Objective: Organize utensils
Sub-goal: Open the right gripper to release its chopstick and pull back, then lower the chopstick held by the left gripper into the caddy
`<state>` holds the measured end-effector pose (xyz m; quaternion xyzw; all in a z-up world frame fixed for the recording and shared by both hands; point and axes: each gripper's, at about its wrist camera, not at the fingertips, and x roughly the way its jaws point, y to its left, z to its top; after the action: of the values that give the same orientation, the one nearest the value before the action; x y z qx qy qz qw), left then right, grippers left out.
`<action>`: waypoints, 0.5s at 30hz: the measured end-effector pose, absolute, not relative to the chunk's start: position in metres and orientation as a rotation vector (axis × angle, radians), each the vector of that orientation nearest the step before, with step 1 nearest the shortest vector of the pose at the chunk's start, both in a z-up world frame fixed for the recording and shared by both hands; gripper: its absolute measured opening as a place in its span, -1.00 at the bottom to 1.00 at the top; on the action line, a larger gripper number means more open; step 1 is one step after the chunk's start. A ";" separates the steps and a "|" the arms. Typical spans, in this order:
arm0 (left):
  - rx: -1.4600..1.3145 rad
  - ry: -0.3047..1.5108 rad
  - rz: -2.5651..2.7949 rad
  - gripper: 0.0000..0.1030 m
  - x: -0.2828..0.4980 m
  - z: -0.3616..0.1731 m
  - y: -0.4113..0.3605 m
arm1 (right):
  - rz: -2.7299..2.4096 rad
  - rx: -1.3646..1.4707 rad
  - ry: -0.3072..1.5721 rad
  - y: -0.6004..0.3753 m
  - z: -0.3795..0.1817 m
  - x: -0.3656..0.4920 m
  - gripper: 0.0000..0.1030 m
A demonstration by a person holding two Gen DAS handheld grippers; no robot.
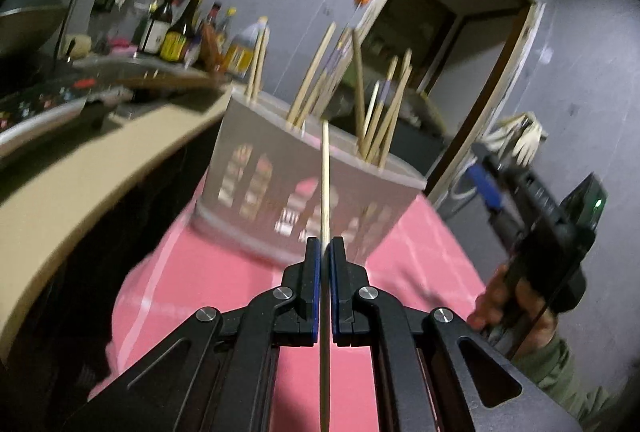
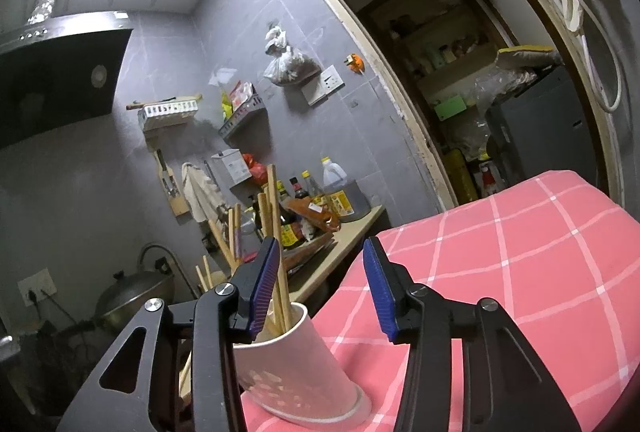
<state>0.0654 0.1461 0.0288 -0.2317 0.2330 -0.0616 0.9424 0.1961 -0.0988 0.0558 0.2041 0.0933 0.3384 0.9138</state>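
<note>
My left gripper (image 1: 325, 246) is shut on a single pale wooden chopstick (image 1: 325, 172), which stands upright between the blue pads and runs back under the gripper. Just beyond it a grey holder (image 1: 280, 168) with cut-out patterns stands on the pink checked cloth (image 1: 224, 272), with several chopsticks (image 1: 380, 116) leaning in it. In the right wrist view the same holder (image 2: 304, 372) sits low and left, its rim partly behind the left finger. My right gripper (image 2: 321, 246) is open, and its pads do not press on the holder.
A beige counter (image 1: 80, 192) on the left carries sauce bottles (image 1: 176, 32) and a pan. A hand (image 1: 504, 296) grips the other tool at the right edge. An open doorway (image 2: 460, 92) and a dark cabinet lie behind the cloth-covered table.
</note>
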 end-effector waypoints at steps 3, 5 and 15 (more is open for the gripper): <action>-0.448 0.549 -0.109 -0.95 0.067 0.020 0.139 | 0.702 0.421 0.192 -0.101 0.055 0.194 -0.18; -0.432 0.586 -0.095 -0.95 0.071 0.015 0.137 | 0.700 0.421 0.191 -0.100 0.055 0.194 -0.18; -0.421 0.689 -0.091 -0.95 0.093 0.002 0.138 | 0.700 0.423 0.191 -0.102 0.055 0.191 -0.17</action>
<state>0.0925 0.1381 0.0017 -0.2046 0.3350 -0.0443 0.9187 0.1910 -0.1022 0.0554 0.2053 0.0926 0.3398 0.9131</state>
